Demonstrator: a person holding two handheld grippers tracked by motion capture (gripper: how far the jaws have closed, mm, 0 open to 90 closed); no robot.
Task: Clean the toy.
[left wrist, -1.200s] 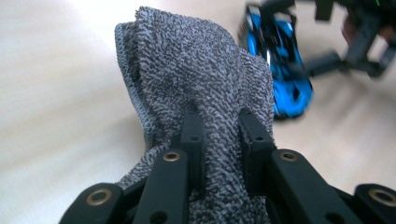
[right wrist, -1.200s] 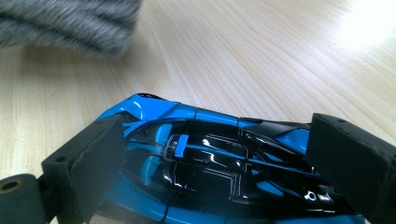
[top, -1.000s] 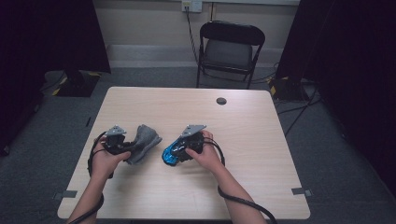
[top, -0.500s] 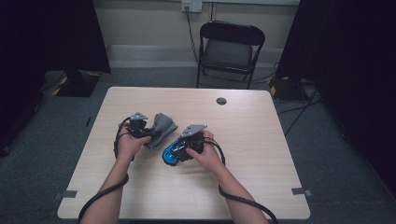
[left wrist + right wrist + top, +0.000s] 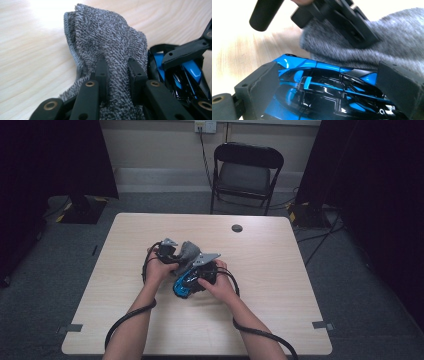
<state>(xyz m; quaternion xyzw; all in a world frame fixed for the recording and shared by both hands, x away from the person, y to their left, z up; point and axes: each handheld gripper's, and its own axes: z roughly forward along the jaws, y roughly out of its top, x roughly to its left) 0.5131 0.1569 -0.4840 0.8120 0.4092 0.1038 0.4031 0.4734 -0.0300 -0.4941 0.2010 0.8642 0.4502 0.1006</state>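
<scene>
From above, the person's two hands meet near the middle of the pale wooden surface [image 5: 280, 285]. The left tongs [image 5: 176, 256] carry a grey terry cloth [image 5: 189, 251] that sits just beside and slightly beyond the blue and black toy car [image 5: 183, 284], which the right tongs [image 5: 192, 281] hold against the surface. A folding chair [image 5: 246, 170] stands past the far edge.

In the left gripper view, the left tongs [image 5: 117, 75] are clenched on a bunched fold of the cloth [image 5: 107, 37], the pile bulging up between the jaws. The toy car [image 5: 185, 72] lies close at the right, next to the cloth.

In the right gripper view, the right tongs [image 5: 337, 82] are clamped across the glossy body of the car [image 5: 322, 87], one jaw on each flank. The cloth [image 5: 402, 45] hangs just beyond it, and I cannot tell whether it touches yet.

This looks like the start of wiping the car. The next move calls for pressing the cloth onto the bodywork and rubbing along it while the right tongs keep the car steady.
</scene>
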